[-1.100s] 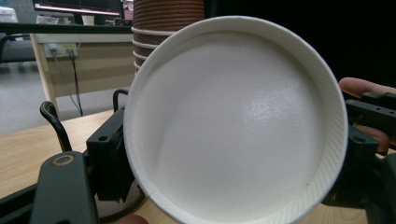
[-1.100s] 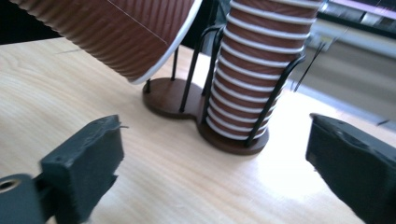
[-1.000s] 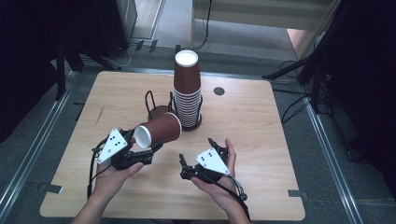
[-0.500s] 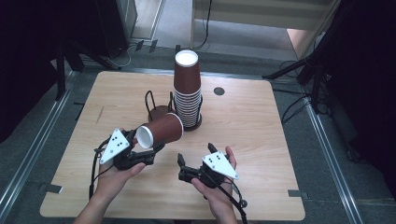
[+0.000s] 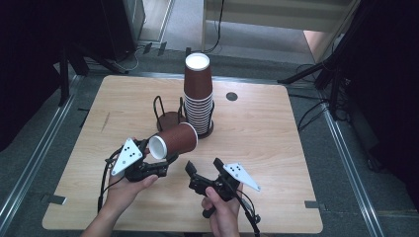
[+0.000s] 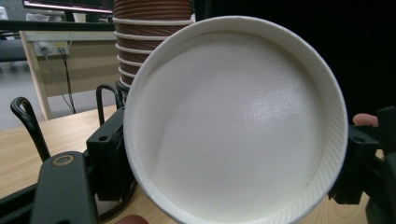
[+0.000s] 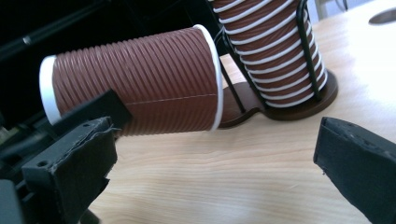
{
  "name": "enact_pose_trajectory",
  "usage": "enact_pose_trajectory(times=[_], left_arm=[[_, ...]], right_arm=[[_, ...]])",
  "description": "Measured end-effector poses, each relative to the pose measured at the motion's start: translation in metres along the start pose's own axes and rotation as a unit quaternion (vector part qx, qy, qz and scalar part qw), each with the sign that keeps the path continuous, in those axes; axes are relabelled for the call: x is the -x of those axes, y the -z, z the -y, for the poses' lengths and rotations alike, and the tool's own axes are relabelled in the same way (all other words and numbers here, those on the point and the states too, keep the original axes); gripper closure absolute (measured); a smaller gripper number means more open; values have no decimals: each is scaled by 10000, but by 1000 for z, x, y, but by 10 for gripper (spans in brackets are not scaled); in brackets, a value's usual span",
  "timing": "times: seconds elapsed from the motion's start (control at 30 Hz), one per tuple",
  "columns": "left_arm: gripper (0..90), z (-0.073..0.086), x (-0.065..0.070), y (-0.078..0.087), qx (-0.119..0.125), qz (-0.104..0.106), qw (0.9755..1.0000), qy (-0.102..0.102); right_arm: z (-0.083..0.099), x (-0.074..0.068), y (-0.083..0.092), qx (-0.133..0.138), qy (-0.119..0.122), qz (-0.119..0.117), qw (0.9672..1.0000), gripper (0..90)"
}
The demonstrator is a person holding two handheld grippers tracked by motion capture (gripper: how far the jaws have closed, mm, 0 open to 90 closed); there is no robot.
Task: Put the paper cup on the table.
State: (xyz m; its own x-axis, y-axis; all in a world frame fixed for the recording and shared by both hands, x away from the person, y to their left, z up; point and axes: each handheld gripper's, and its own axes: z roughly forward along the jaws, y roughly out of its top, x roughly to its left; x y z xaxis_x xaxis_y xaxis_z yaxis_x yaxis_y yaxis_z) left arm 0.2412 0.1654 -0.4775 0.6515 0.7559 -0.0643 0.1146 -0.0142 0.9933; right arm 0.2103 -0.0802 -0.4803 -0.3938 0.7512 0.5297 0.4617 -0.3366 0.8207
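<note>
You had 1 brown paper cup [image 5: 173, 141] clamped in your left tool [image 5: 159, 167], lying on its side above the desk [image 5: 276, 143], so the pick was done; judging by that, what remained was to hand it over or set it somewhere. The cup's white-lined mouth [image 6: 236, 123] faced back at you, and its closed base pointed toward the tall stack of cups [image 5: 198, 94] standing in the black wire holder [image 5: 167, 117] near the middle of the desk. Your left tool's jaws pressed on the cup near its rim from either side, and the wall looked round, not crushed. Your right tool [image 5: 203, 174] held its jaws apart with nothing between them, hovering just beside the cup and aimed at its ribbed side [image 7: 140, 79]. The cup was ribbed brown card with a rolled white rim at each end, a faint seam running along its length, and a clean, empty white inside.
</note>
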Motion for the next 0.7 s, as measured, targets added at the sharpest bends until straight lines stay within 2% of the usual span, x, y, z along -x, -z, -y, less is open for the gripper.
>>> enact_pose_trajectory(times=[0.1, 0.17, 0.4, 0.47, 0.5, 0.53, 0.57, 0.6, 0.7], left_arm=[[209, 0, 1, -1, -2, 9, 10000, -6], [210, 1, 2, -1, -2, 16, 10000, -6], [210, 2, 5, -3, -7, 15, 10000, -55], [210, 2, 6, -3, -10, 17, 10000, -62], [210, 3, 7, -4, -12, 25, 10000, -61], [210, 3, 7, -4, -12, 27, 10000, -67], [210, 3, 7, -4, -15, 28, 10000, -63], [210, 3, 8, -5, -12, 33, 10000, -64], [210, 4, 9, -5, -10, 57, 10000, -71]], right_arm=[[-1, -2, 1, -9, -301, -151, 9994, 0], [-1, -4, 2, 34, -356, -106, 9993, 0], [-2, -3, -1, 79, -785, 37, 9969, 0], [-3, -1, -1, 53, -1080, -51, 9941, 0], [-3, -1, -1, 52, -1284, -170, 9916, 0], [-3, -1, -1, 24, -1433, -191, 9895, 0], [-4, -1, -1, 25, -1482, -199, 9887, 0], [-4, -1, -1, 1, -1642, -217, 9862, 0], [-5, -1, -1, -2, -1896, -225, 9816, 0]])
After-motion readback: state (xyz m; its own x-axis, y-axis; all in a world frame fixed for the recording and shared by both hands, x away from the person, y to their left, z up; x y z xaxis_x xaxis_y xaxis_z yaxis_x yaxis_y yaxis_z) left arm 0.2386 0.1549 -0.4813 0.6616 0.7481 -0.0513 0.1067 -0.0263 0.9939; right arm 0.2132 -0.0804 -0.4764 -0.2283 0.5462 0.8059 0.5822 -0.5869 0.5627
